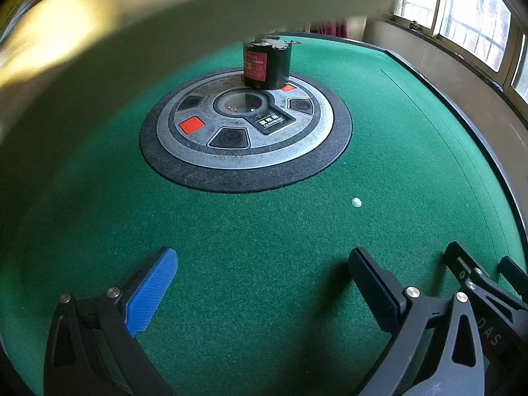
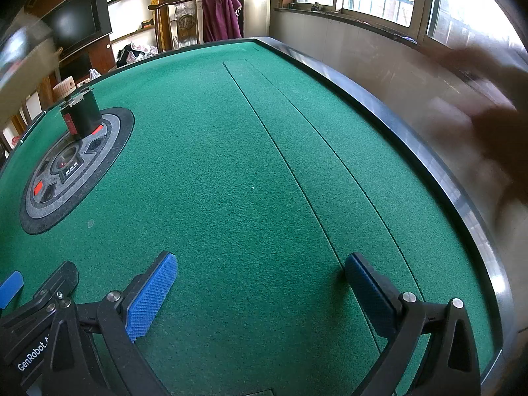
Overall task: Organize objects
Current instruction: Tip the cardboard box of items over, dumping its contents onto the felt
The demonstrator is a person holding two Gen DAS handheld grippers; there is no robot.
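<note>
A black cylinder with a red label (image 1: pixel 266 66) stands upright on the far rim of the round control panel (image 1: pixel 244 128) in the middle of the green felt table (image 1: pixel 264 231). It also shows in the right wrist view (image 2: pixel 82 115), with a beige ridged knob (image 2: pixel 65 88) behind it. My left gripper (image 1: pixel 264 283) is open and empty, low over the felt well short of the panel. My right gripper (image 2: pixel 260 283) is open and empty over bare felt to the right. A large blurred pale object (image 1: pixel 132 33) crosses the top of the left wrist view.
A small clear disc (image 1: pixel 356 202) lies on the felt right of the panel. The table's dark raised rim (image 2: pixel 412 151) runs along the right, with a wall and windows beyond. A blurred hand (image 2: pixel 488 125) is at the right edge. Chairs and a TV stand at the back left.
</note>
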